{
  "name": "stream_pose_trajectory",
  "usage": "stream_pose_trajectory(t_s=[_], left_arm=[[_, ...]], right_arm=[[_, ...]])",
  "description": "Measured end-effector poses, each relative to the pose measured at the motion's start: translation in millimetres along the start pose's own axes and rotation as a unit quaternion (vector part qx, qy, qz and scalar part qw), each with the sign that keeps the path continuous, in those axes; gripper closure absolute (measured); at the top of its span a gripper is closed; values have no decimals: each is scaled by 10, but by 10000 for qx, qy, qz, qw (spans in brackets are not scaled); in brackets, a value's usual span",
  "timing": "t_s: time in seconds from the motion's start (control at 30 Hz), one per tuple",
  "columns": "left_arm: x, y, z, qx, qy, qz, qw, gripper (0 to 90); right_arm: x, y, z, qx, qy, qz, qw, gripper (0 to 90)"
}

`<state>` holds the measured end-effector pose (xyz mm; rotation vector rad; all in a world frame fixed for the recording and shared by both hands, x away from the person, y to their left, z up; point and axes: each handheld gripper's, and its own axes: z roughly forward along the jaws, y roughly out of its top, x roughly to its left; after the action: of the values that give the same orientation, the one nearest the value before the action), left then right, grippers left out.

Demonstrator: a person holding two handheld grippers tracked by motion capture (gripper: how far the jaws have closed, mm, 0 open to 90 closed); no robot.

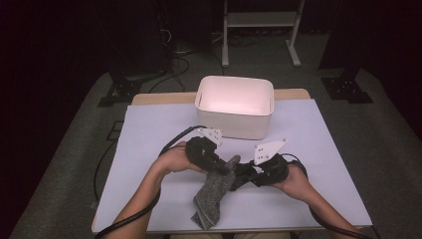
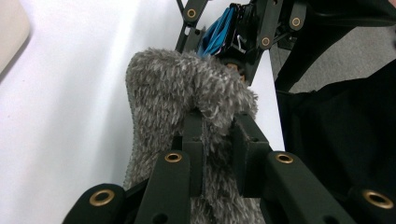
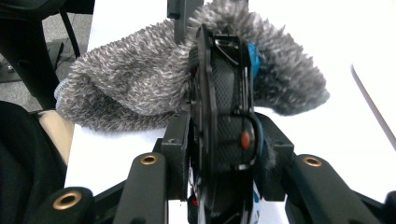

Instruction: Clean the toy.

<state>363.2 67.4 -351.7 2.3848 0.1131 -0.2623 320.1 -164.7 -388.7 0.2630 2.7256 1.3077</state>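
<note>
My left gripper [image 1: 219, 167] sits left of centre in the high view, its jaws pinched on the upper edge of a grey sock [image 1: 213, 194]. The sock is thick and fuzzy, a long-pile knit with pale flecks; in the left gripper view its cuff [image 2: 187, 88] bulges over my jaw tips in a rounded hump. From that grip it droops down to the table [image 1: 318, 149] near the lower middle of the frame, its toe end lying folded on the smooth white top.

My right gripper [image 1: 246, 174], just right of the sock, has its jaws clamped on a flat black object [image 3: 224, 116]. This is thin, stood on edge, with a woven, carbon-like texture, a blue edge and a small red dot; I cannot tell what it is. It touches the sock's pile.

At upper centre stands a white bin [image 1: 235, 106], rectangular with rounded corners, smooth-walled, its interior bare.
</note>
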Motion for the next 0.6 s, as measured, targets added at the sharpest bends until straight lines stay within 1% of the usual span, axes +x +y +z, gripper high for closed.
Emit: stream_pose_trajectory(t_s=[0.03, 0.07, 0.1, 0.13, 0.17, 0.2, 0.23, 0.27, 0.4, 0.43, 0.6], left_arm=[[5, 3, 11, 18, -9, 14, 10000, 771], [14, -3, 48, 222, 81, 1, 9997, 772], [32, -28, 79, 322, 113, -32, 9994, 772], [49, -60, 110, 346, 94, -98, 9993, 771], [49, -60, 110, 346, 94, -98, 9993, 772], [65, -91, 131, 373, 85, -142, 9992, 772], [84, -137, 152, 248, 36, -214, 9995, 771], [84, -137, 152, 248, 36, -214, 9995, 772], [99, -170, 185, 353, 74, -257, 9990, 771], [99, -170, 185, 353, 74, -257, 9990, 771], [108, -181, 212, 362, 62, -289, 9989, 769]], right_arm=[[0, -34, -11, -37, 14, 6, 10000, 610], [0, -50, -18, -45, 24, -3, 10000, 610], [5, -62, -26, -52, 10, 3, 10000, 610], [7, -76, -35, -59, 7, 14, 10000, 610], [7, -76, -35, -59, 7, 14, 10000, 610], [7, -93, -44, -62, 6, 20, 10000, 610], [8, -132, -60, -96, 4, 25, 10000, 610], [5, -151, -67, -114, 3, 49, 9999, 609], [10, -212, -96, -141, 5, 87, 9999, 609], [10, -212, -96, -141, 5, 87, 9999, 609], [13, -322, -130, -209, 3, 164, 9996, 609]])
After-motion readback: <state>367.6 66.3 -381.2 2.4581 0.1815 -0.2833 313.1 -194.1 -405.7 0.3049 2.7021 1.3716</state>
